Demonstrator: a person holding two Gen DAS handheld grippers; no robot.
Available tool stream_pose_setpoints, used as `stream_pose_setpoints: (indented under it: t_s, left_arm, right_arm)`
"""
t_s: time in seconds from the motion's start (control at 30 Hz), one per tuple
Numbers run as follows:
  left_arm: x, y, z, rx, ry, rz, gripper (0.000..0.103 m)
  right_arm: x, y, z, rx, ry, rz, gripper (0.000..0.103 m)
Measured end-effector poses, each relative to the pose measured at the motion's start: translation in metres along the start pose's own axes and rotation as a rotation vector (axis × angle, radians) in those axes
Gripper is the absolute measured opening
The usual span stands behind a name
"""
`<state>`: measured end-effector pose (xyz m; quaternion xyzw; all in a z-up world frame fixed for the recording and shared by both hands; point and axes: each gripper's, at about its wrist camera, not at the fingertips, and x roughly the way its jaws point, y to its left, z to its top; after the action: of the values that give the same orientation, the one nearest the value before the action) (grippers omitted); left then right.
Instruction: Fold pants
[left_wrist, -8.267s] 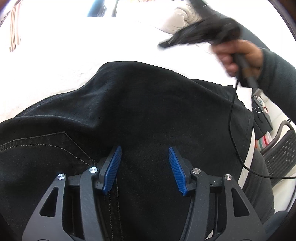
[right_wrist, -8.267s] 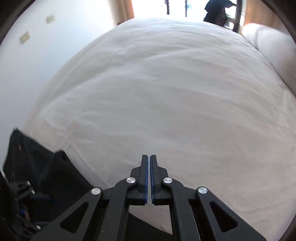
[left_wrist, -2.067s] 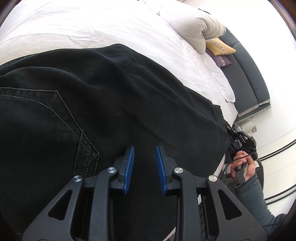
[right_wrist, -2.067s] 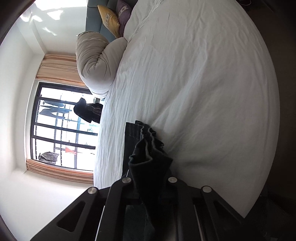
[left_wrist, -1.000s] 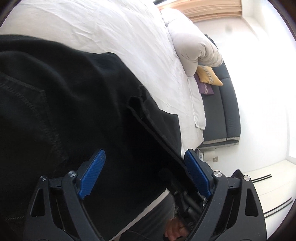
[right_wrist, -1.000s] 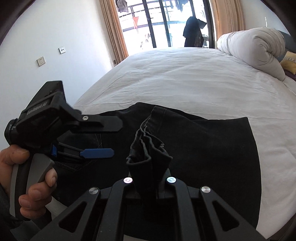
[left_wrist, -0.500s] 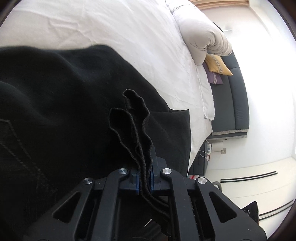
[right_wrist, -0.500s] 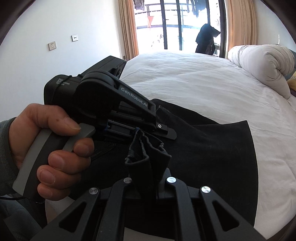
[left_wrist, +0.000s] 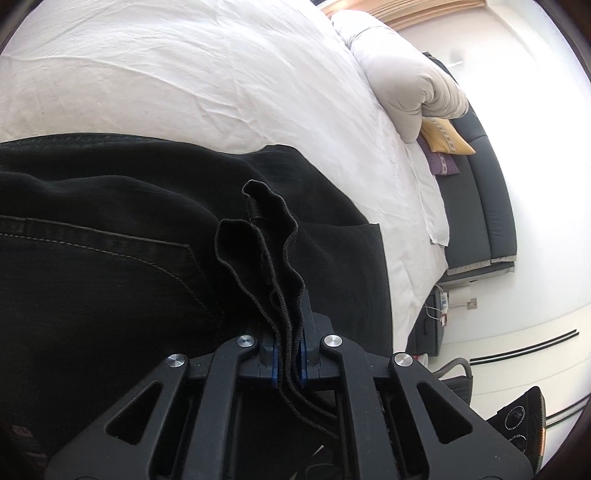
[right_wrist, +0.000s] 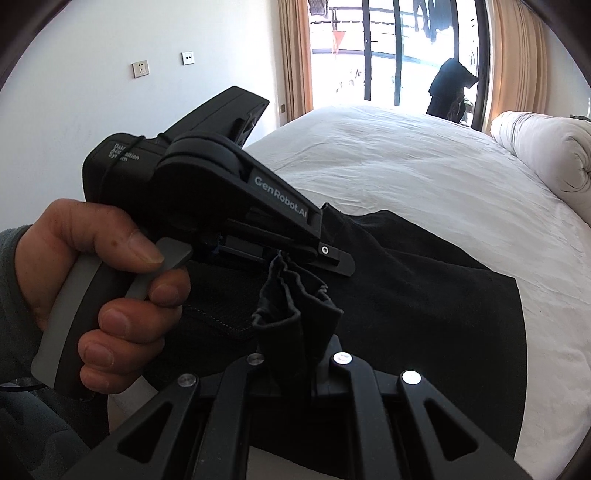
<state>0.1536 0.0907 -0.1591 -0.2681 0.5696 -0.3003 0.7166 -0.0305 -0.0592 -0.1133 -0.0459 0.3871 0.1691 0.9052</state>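
White bed (left_wrist: 184, 74), rolled duvet (left_wrist: 406, 81) behind; both tools clamped on black pants (left_wrist: 110, 295) hems

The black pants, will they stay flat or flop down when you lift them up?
Probably flop: the black pants bunch into wavy folds where the left gripper pinches their edge. They look thick, with stitched seams, so likely heavyish. The right gripper grips a crumpled bunch too.

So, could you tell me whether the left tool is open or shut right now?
Shut. The left tool has its blue pads pressed onto a bunched hem of the black pants, with several fabric layers running between them.
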Motion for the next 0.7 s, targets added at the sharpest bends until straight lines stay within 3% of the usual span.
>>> stream_pose_setpoints:
  t_s: [0.23, 0.37, 0.4, 0.47, 0.6, 0.7]
  left_arm:
    - [0.006, 0.021, -0.001, 0.006, 0.022, 0.065, 0.009]
    - [0.002, 0.027, -0.005, -0.005, 0.03, 0.062, 0.01]
    - [-0.005, 0.026, -0.006, 0.0, 0.024, 0.08, 0.011]
    - [-0.018, 0.022, -0.006, 0.015, 0.001, 0.127, 0.016]
    - [-0.058, 0.01, -0.001, 0.077, -0.095, 0.278, 0.02]
    - [-0.073, -0.012, 0.0, 0.125, -0.146, 0.266, 0.02]
  right_arm:
    - [0.021, -0.001, -0.001, 0.017, 0.044, 0.016, 0.009]
    - [0.043, -0.005, -0.015, 0.036, 0.134, 0.036, 0.021]
    - [0.043, -0.007, -0.018, 0.051, 0.141, 0.058, 0.025]
    - [0.036, -0.014, -0.019, 0.086, 0.148, 0.118, 0.056]
    - [0.005, -0.043, -0.019, 0.185, 0.146, 0.279, 0.06]
    - [-0.034, -0.099, -0.017, 0.311, 0.055, 0.4, 0.06]
